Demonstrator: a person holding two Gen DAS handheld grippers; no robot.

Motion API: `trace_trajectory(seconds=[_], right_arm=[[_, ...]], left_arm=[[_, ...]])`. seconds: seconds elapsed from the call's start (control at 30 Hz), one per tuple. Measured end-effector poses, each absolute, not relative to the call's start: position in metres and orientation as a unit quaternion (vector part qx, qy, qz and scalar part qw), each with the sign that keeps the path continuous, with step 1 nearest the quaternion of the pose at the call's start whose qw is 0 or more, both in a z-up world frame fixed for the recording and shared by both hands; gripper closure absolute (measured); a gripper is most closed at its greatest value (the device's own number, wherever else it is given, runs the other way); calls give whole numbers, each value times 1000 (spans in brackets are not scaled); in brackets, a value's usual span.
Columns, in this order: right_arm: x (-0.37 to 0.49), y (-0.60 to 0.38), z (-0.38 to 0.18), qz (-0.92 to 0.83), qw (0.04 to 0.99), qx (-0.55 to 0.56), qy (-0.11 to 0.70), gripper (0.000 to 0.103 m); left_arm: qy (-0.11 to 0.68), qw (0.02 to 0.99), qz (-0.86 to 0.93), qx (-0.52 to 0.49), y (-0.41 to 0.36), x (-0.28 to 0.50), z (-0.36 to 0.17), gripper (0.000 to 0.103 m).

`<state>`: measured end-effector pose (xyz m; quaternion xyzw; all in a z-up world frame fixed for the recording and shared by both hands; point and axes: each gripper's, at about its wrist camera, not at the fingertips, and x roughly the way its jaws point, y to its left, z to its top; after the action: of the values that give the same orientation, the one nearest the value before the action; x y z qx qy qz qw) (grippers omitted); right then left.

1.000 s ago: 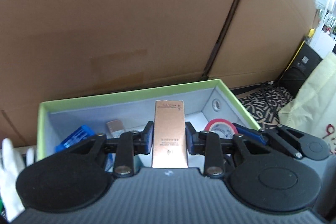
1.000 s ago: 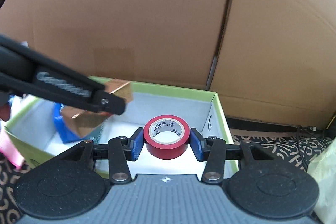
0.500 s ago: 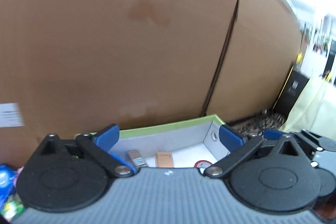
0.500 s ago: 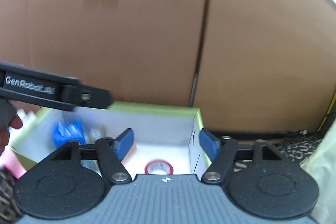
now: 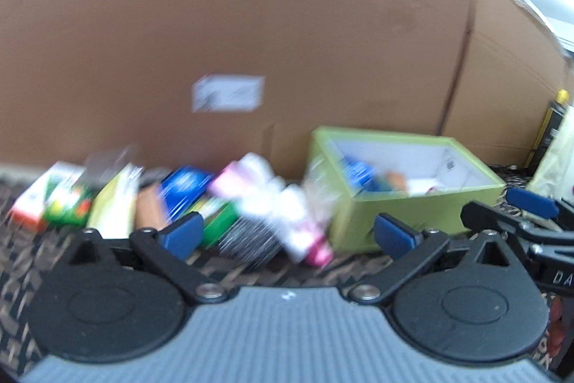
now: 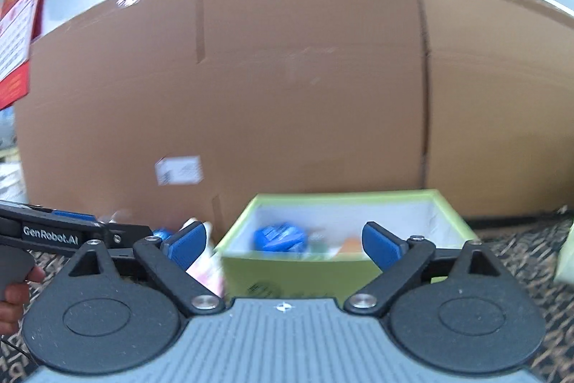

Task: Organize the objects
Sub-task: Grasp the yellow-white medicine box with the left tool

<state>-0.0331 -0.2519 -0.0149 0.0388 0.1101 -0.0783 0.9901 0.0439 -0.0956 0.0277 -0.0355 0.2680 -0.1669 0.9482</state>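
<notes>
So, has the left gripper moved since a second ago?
Yes. The left gripper has backed out of the green box toward the loose pile beside it; its jaws have just opened, with nothing between them.

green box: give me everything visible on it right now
The green box is an open-topped rectangular carton, lime green outside with a pale grey-white lining; it looks like cardboard. It sits upright on the dark patterned floor covering, close in front of the big brown cardboard wall. A dark round mark shows on its near outer wall and a small round hole in the right inner wall. Inside lie a blue packet and an orange item, both blurred. A loose pile crowds its left side; contact unclear. Neither gripper touches it.
</notes>
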Motion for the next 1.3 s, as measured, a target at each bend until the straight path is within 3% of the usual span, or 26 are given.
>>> trace_trajectory(seconds=[0.37, 0.7, 0.83, 0.9, 0.93, 1.3], right_arm=[[-9, -146, -61, 7, 981, 48, 190, 6], [6, -110, -62, 24, 978, 11, 206, 6], [17, -104, -62, 32, 976, 10, 213, 7], [24, -98, -61, 37, 976, 2, 215, 9], [28, -94, -61, 40, 976, -4, 215, 12], [116, -40, -80, 59, 965, -75, 245, 45]], left_arm=[[309, 946, -37, -90, 19, 70, -19, 0], [363, 909, -52, -196, 58, 146, -47, 0], [362, 912, -58, -185, 56, 159, -55, 0], [361, 916, -62, -166, 53, 160, -56, 18], [361, 917, -72, -151, 52, 161, -56, 37], [334, 940, -66, -33, 61, 101, -36, 36]])
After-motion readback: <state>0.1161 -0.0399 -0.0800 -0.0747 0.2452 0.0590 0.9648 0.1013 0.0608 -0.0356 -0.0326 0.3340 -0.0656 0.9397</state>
